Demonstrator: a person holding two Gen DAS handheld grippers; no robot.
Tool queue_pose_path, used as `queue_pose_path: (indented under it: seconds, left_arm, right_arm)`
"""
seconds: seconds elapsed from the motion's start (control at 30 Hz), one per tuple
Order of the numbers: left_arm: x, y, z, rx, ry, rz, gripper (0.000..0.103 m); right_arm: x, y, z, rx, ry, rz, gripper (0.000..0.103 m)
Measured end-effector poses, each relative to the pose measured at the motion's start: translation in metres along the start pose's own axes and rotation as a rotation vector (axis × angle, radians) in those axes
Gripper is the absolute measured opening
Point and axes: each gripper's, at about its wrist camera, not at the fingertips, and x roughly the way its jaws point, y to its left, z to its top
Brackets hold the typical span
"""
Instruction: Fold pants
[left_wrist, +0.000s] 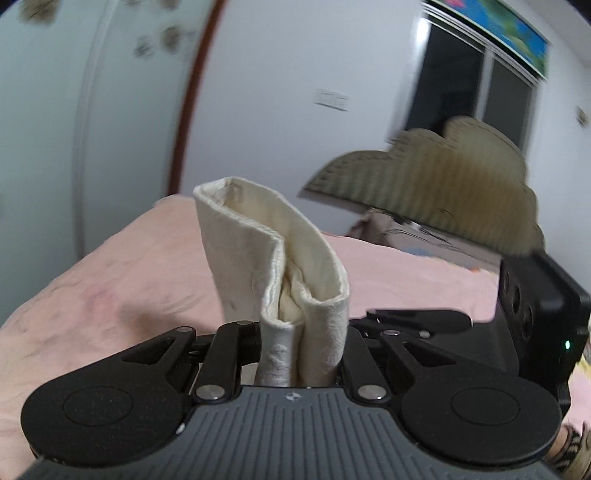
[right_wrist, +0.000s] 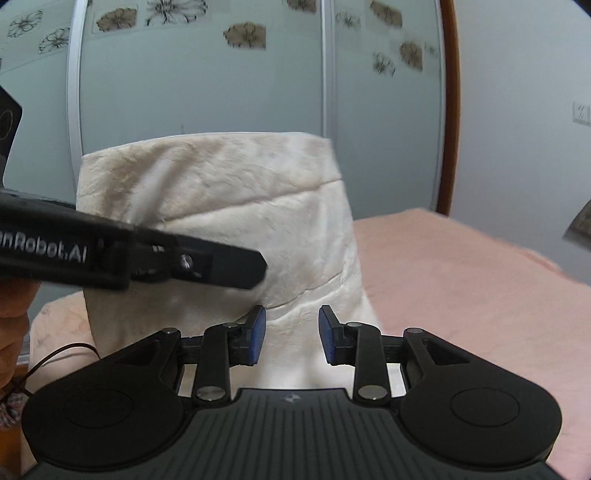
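The cream pants (left_wrist: 273, 266) are folded into a thick bundle and held up above the pink bed. My left gripper (left_wrist: 301, 354) is shut on the bundle's lower edge, and the layers stand up out of it. In the right wrist view the folded pants (right_wrist: 221, 210) fill the middle, and the left gripper's body (right_wrist: 147, 254) reaches in from the left across them. My right gripper (right_wrist: 291, 334) is open with blue pads (right_wrist: 258, 332), just in front of the cloth and holding nothing.
The pink bedspread (left_wrist: 110, 280) lies below and to the right (right_wrist: 461, 295). A beige padded headboard (left_wrist: 443, 181) is at the right. A sliding wardrobe with flower prints (right_wrist: 221, 74) stands behind. The person's hand (right_wrist: 14, 332) is at the left edge.
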Motion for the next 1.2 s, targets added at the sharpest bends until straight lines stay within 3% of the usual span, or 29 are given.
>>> queue_pose_path:
  seconds: [0.17,0.43,0.6,0.77,1.03,1.2]
  left_arm:
    - [0.012,-0.057,-0.016,0.063,0.019,-0.094,0.014]
    - [0.048,-0.134,-0.044,0.136,0.087,-0.217,0.014]
    - [0.071,-0.171,-0.068,0.177,0.148,-0.257,0.014]
    - [0.086,-0.192,-0.086,0.202,0.199,-0.272,0.014]
    - [0.098,-0.216,-0.102,0.252,0.207,-0.288,0.016]
    - [0.115,-0.219,-0.109,0.204,0.293,-0.335,0.035]
  right_arm:
    - [-0.054,-0.033,-0.014,0.008,-0.043,-0.070,0.033]
    - [-0.135,-0.073,-0.059,0.133,-0.022,-0.181,0.037]
    - [-0.157,-0.102,-0.087,0.215,0.017,-0.245,0.037]
    - [-0.173,-0.113,-0.120,0.291,0.053,-0.289,0.037]
    - [-0.194,-0.117,-0.150,0.358,0.046,-0.329,0.037]
    - [-0.197,-0.124,-0.164,0.435,0.118,-0.398,0.044]
